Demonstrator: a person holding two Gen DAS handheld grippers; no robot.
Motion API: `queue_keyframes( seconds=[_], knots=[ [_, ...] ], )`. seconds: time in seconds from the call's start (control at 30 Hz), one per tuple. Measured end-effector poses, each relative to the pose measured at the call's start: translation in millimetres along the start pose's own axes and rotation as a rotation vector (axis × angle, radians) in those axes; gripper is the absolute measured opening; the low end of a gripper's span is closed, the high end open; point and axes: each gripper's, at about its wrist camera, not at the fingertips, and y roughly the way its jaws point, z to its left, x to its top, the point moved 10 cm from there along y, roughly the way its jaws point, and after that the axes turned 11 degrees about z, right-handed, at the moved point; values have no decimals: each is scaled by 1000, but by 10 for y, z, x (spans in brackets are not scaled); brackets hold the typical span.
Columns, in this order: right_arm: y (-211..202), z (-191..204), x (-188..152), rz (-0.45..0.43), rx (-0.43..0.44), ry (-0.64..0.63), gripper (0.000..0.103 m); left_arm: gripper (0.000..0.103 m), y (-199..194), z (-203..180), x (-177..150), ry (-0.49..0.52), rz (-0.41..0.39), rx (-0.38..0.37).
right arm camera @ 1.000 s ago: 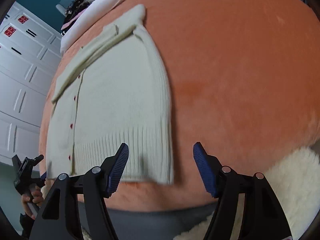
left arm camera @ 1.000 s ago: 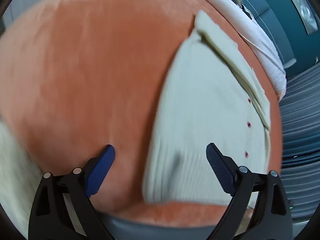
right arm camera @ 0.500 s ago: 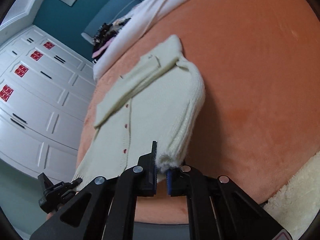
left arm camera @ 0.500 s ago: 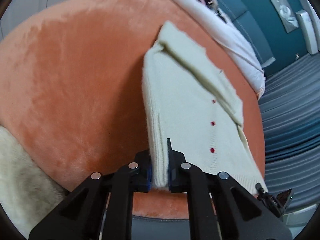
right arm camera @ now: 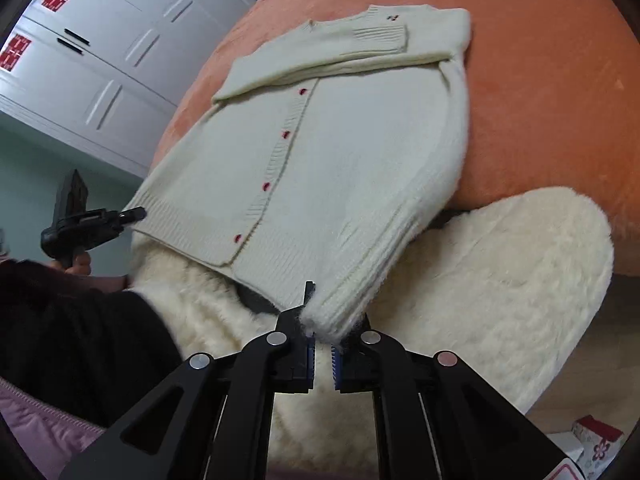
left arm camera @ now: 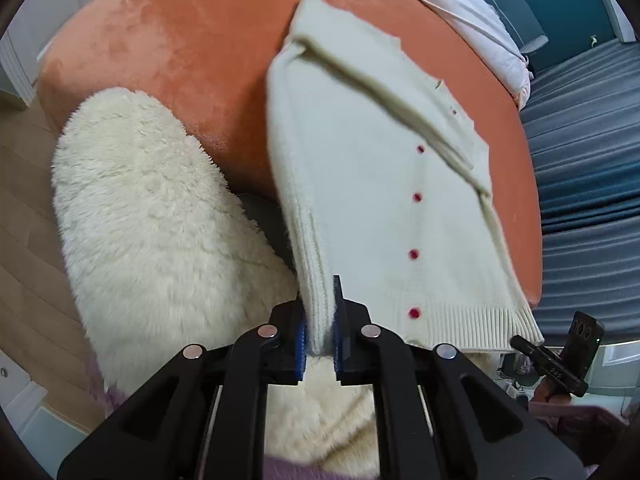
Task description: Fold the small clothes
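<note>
A cream knit cardigan (left arm camera: pixel 372 184) with red buttons lies on an orange plush cushion (left arm camera: pixel 192 52), sleeves folded across its chest. Its hem is lifted and stretched off the cushion edge. My left gripper (left arm camera: pixel 319 340) is shut on one hem corner. My right gripper (right arm camera: pixel 322 354) is shut on the other hem corner of the cardigan (right arm camera: pixel 320 152). Each gripper shows in the other's view: the right one at the far right (left arm camera: pixel 560 364), the left one at the far left (right arm camera: pixel 88 220).
A fluffy white rug or cushion (left arm camera: pixel 152 232) lies below the orange cushion's (right arm camera: pixel 540 80) front edge, also in the right wrist view (right arm camera: pixel 500 272). White bedding (left arm camera: pixel 472 12) lies behind. White cabinets (right arm camera: pixel 80 48) stand to the left. A dark striped surface (left arm camera: pixel 588 160) lies to the right.
Both grippers closed on the cardigan's hem corners, then pulled back and up. The hem now hangs off the cushion edge over the fluffy rug.
</note>
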Motion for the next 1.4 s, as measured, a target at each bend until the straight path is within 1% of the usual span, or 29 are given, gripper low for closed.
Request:
queue_keyframes(
  seconds=[0.03, 0.1, 0.13, 0.23, 0.3, 0.33, 0.37, 0.4, 0.43, 0.47, 0.5, 0.53, 0.57, 0.6, 0.7, 0.73, 0.77, 0.8, 0.83, 0.9, 0.97, 1.03, 1.07, 1.1, 1.13, 1.2, 1.27, 1.33, 1.4],
  knots=[
    [-106, 75, 73, -29, 26, -10, 6, 8, -130, -97, 84, 18, -42, -7],
    [-416, 143, 459, -147, 41, -38, 6, 9, -391, -284, 464, 49, -144, -40],
    [-595, 116, 737, -230, 46, -46, 6, 9, -518, -399, 763, 73, -204, -69],
    [-945, -216, 1636, -470, 54, -15, 6, 9, -648, -564, 1689, 116, -384, -63],
    [-891, -647, 2139, -581, 45, 88, 7, 14, -433, -585, 2215, 117, -402, -66],
    [-785, -853, 2348, -611, 42, 160, 11, 19, -248, -540, 2468, 96, -399, -58],
    [-669, -1087, 2458, -630, 27, 260, 23, 24, -80, -430, 2656, 63, -399, -13],
    [-573, -1306, 2482, -648, -5, 377, 23, 25, 16, -288, 2767, 24, -402, 48],
    [-515, -1434, 2464, -669, -23, 445, 23, 28, 128, -173, 2821, -12, -391, 65],
    [-480, -1422, 2431, -698, -15, 456, 23, 32, 194, -93, 2823, -45, -381, 47],
    [-456, -1384, 2379, -722, -8, 450, 23, 44, 211, -44, 2807, -74, -390, 28],
    [-417, -1346, 2319, -724, -26, 441, 31, 52, 209, -15, 2756, -85, -409, 11],
    [-363, -1311, 2270, -708, -52, 424, 40, 64, 182, 37, 2707, -87, -426, 19],
    [-293, -1285, 2242, -678, -87, 398, 40, 70, 189, 39, 2686, -78, -436, 39],
    [-172, -1238, 2302, -600, -200, 322, 42, 72, 316, -24, 2733, -2, -413, 98],
    [-154, -1250, 2364, -591, -228, 317, 49, 73, 385, -69, 2781, 29, -402, 111],
    [-126, -1250, 2437, -586, -243, 321, 55, 79, 455, -132, 2840, 55, -387, 124],
    [-109, -1290, 2531, -583, -249, 329, 56, 86, 536, -185, 2895, 75, -372, 133],
    [-78, -1315, 2580, -584, -254, 336, 57, 87, 624, -232, 2892, 89, -358, 137],
    [26, -1455, 2622, -568, -272, 348, 60, 87, 836, -223, 2969, 77, -312, 153],
    [147, -1529, 2687, -531, -299, 357, 60, 85, 1020, -171, 3057, 36, -260, 126],
    [275, -1618, 2744, -473, -320, 373, 60, 74, 1079, -162, 3097, 15, -253, 110],
    [321, -1635, 2748, -455, -327, 374, 53, 53, 1085, -163, 3096, 15, -250, 109],
    [352, -1640, 2750, -446, -338, 365, 42, 22, 1089, -173, 3090, 22, -240, 102],
    [348, -1616, 2739, -446, -358, 348, 13, 12, 1086, -192, 3069, 28, -220, 74],
    [255, -1445, 2711, -477, -312, 306, 11, 10, 931, -259, 3000, 27, -249, 43],
    [-8, -1185, 2712, -556, -235, 257, 10, 9, 617, -430, 2913, 49, -304, 5],
    [-440, -840, 2716, -651, -196, 174, 10, 9, 236, -644, 2858, 71, -361, -55],
    [-955, -530, 2746, -769, -155, 104, 10, 9, -220, -873, 2873, 107, -453, -81]
  ],
)
